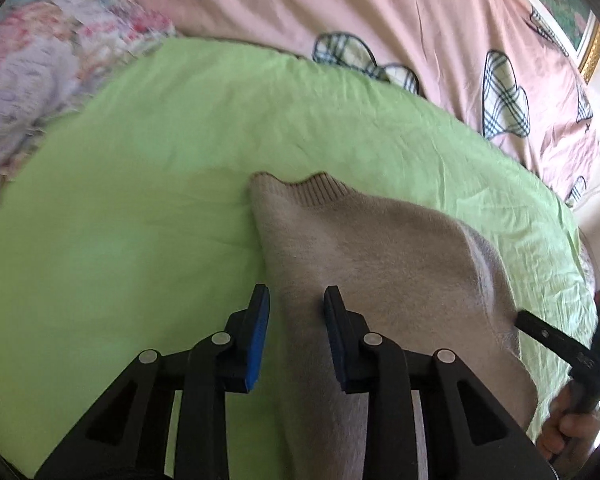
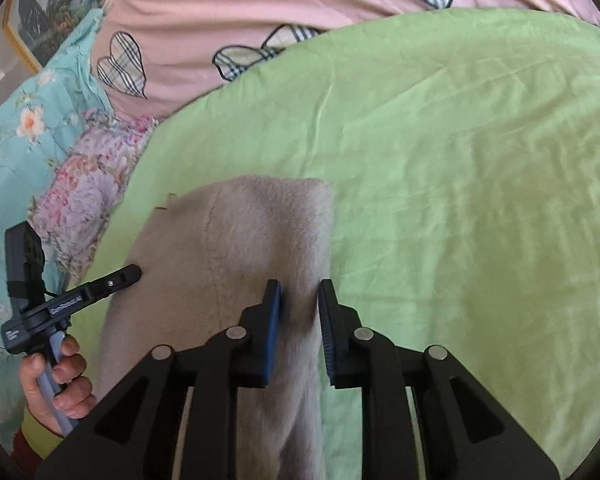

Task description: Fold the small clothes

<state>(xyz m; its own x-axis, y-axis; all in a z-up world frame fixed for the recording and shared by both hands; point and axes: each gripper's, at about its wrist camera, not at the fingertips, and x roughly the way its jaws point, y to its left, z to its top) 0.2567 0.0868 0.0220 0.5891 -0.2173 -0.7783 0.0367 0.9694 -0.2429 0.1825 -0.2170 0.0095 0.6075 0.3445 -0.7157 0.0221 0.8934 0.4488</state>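
Both grippers, left (image 1: 296, 300) and right (image 2: 299, 294), clamped on beige sweater (image 1: 380, 248) edges; folding barely begun.

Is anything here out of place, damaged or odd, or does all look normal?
Nothing looks damaged or spilled. The beige garment lies on the green sheet with its ribbed cuff slightly wavy, and a small dark fleck, perhaps a thread, sits at its far edge. Each tool, left and right, straddles a fold of it.
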